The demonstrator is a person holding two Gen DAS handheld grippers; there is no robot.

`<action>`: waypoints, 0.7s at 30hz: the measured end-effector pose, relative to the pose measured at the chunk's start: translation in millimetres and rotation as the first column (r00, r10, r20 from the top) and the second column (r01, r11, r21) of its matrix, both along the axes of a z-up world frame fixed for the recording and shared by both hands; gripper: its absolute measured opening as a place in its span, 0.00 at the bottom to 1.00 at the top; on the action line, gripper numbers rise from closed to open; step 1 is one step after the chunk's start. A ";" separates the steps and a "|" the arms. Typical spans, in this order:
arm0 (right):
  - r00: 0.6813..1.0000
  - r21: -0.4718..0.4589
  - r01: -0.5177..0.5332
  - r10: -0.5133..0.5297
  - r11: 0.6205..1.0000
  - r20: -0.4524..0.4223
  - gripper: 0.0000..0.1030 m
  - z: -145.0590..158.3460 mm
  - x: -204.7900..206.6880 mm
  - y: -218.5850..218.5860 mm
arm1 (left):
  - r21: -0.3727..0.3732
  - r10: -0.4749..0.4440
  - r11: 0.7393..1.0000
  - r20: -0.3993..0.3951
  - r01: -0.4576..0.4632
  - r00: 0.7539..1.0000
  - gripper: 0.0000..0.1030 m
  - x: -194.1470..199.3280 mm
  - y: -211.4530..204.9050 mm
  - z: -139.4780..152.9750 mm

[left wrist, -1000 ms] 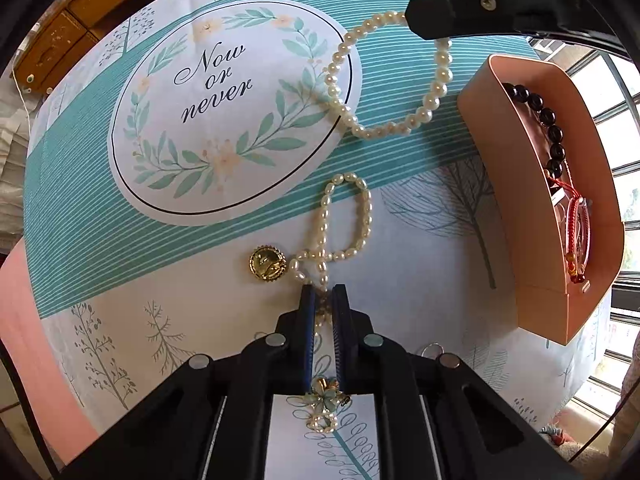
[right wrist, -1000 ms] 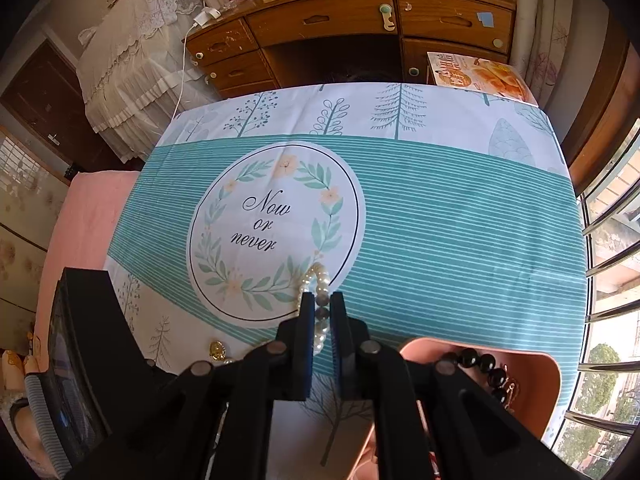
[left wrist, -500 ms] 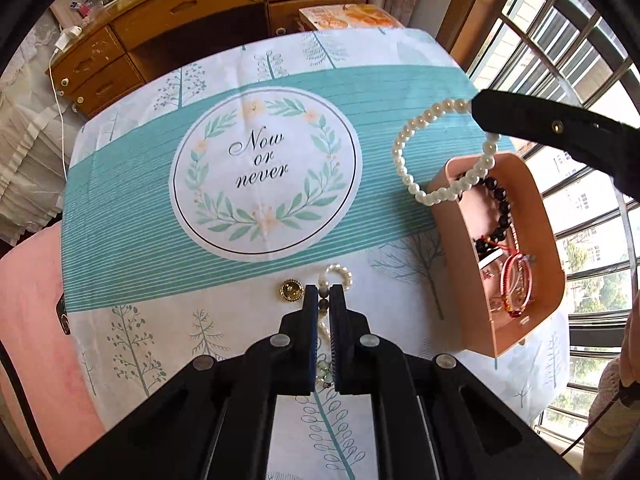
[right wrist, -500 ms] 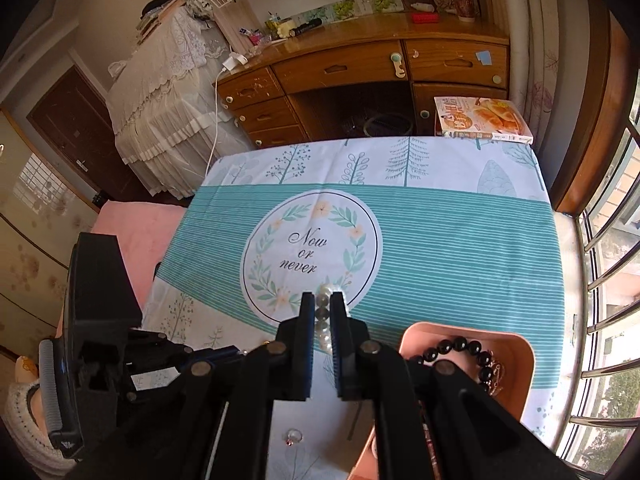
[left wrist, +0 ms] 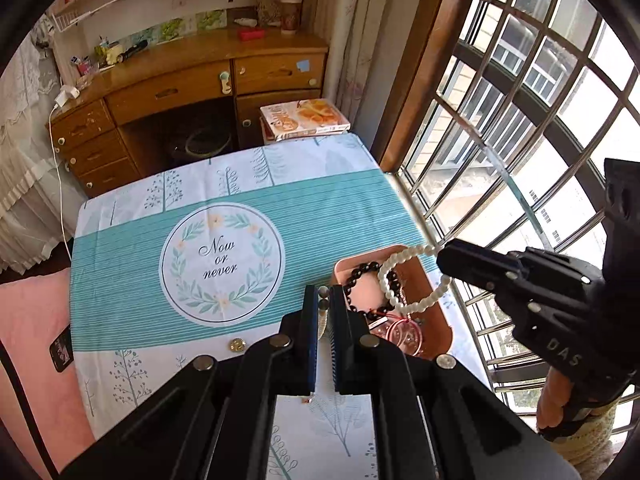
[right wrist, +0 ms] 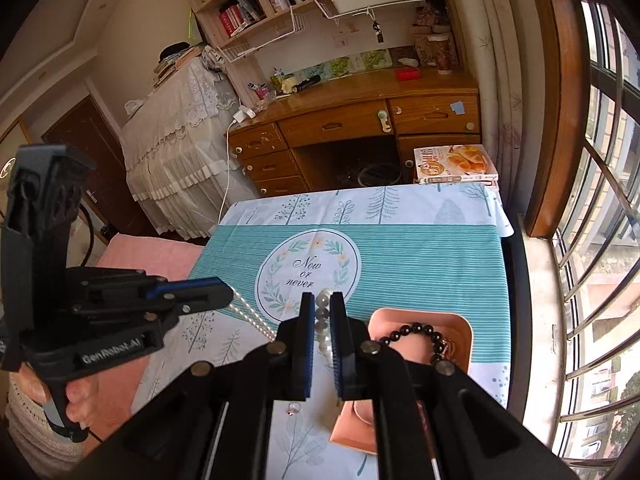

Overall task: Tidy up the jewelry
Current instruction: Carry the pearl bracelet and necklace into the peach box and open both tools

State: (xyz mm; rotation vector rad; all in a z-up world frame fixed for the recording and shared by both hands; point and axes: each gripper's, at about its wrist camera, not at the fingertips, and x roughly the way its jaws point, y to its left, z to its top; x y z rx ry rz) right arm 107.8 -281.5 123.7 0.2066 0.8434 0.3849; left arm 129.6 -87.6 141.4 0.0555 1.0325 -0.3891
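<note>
With dark beads (left wrist: 362, 270) already in the pink tray (left wrist: 434, 300), your right gripper (right wrist: 322, 312) clamps a pearl bracelet (left wrist: 400, 280) overhead, your left gripper (left wrist: 323, 300) clamps another pearl strand (right wrist: 252, 314); a gold coin (left wrist: 236, 345) remains.

Bright window (left wrist: 520, 128) daylight, glare; fisheye-warped edges.

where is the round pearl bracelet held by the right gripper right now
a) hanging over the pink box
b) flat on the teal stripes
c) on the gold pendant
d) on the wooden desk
a: in the left wrist view the right gripper holds the pearl bracelet looped above the pink box.
</note>
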 end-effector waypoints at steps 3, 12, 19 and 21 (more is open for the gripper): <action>0.999 0.003 0.034 -0.034 0.999 -0.014 0.07 -7.4 -5.5 -16.2 | -0.034 -0.015 0.999 0.023 0.016 1.000 0.03 -3.6 -11.2 14.7; 0.992 -0.005 0.115 -0.115 0.993 -0.051 0.07 -34.7 -3.5 -47.5 | -0.078 -0.062 0.995 0.052 0.066 0.997 0.03 -7.7 -46.2 31.3; 0.988 -0.015 0.122 -0.123 0.992 -0.091 0.07 -58.4 1.1 -53.0 | -0.081 -0.076 0.994 0.028 0.078 0.997 0.03 -0.2 -64.6 20.9; 0.988 -0.015 0.118 -0.119 0.993 -0.098 0.07 -63.5 2.2 -53.2 | -0.080 -0.080 0.993 0.025 0.081 0.997 0.03 2.1 -67.9 18.8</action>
